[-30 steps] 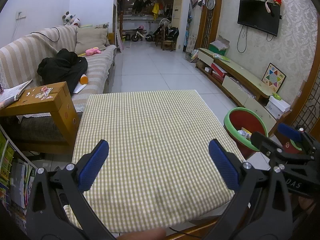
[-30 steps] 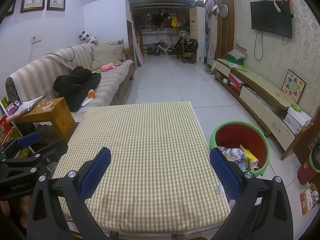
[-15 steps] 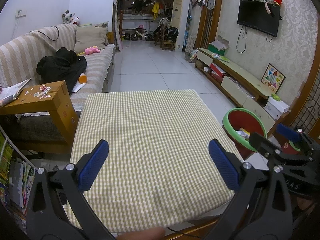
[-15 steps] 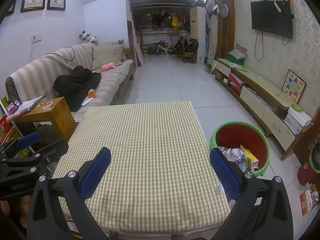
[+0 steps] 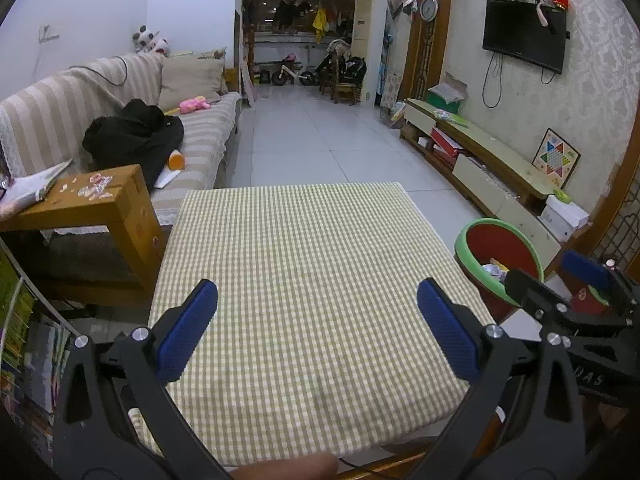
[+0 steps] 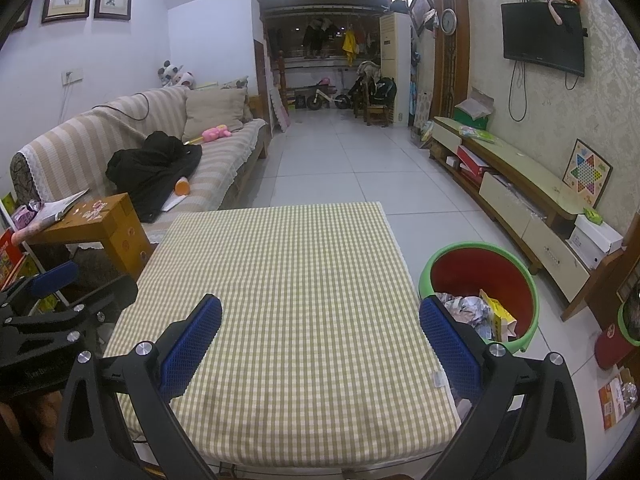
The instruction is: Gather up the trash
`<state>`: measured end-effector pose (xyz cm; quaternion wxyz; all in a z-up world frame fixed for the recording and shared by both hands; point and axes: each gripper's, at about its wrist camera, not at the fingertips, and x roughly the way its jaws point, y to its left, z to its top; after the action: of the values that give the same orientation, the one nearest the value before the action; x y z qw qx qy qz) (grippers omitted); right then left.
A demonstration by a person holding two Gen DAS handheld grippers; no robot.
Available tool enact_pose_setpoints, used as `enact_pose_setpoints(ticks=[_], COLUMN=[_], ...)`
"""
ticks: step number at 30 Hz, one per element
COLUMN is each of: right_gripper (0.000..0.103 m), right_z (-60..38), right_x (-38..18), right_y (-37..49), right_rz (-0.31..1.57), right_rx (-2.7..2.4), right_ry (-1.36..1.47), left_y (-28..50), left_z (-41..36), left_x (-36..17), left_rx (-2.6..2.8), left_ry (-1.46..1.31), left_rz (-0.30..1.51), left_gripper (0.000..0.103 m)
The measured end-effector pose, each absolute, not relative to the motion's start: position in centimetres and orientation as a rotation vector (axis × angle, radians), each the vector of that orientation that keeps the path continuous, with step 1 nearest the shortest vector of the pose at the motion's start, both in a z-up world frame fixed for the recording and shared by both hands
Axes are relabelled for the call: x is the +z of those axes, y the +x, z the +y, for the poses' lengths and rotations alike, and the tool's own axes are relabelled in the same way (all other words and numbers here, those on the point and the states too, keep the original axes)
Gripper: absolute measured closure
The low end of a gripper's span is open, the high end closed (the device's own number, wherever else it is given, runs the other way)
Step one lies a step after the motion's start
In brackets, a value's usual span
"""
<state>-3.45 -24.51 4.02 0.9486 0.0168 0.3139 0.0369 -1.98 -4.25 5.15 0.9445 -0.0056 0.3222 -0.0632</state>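
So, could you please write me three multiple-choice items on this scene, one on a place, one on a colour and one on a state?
1. Where does the trash bin stand?
A. On the floor at the table's right edge
B. On the sofa
C. On the checked tablecloth

2. What colour is the bin's rim?
A. Blue
B. Green
C. Yellow

3. How is the right gripper?
A. Shut on crumpled paper
B. Shut on nothing
C. Open and holding nothing

Answers:
1 A: the bin sits on the tiles beside the checked tablecloth.
2 B: a green rim rings its red inside.
3 C: its blue pads stand wide apart with only cloth between them; the crumpled paper lies in the bin.
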Motion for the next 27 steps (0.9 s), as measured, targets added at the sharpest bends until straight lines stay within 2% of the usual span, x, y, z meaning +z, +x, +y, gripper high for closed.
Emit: enact_pose_setpoints(ticks=[27], right_gripper=[0.007], right_z=[-24.36], right_x=[4.06], right_y=[-3.38], right_rz=[0.636], right_rx=[0.075], right_ry=[0.031], left_y=[-1.80], left_z=[-4.31], left_x=[5.45], left_rx=[-0.114], left_ry=[-0.021], left_rz=[0.668], left_gripper=[0.005])
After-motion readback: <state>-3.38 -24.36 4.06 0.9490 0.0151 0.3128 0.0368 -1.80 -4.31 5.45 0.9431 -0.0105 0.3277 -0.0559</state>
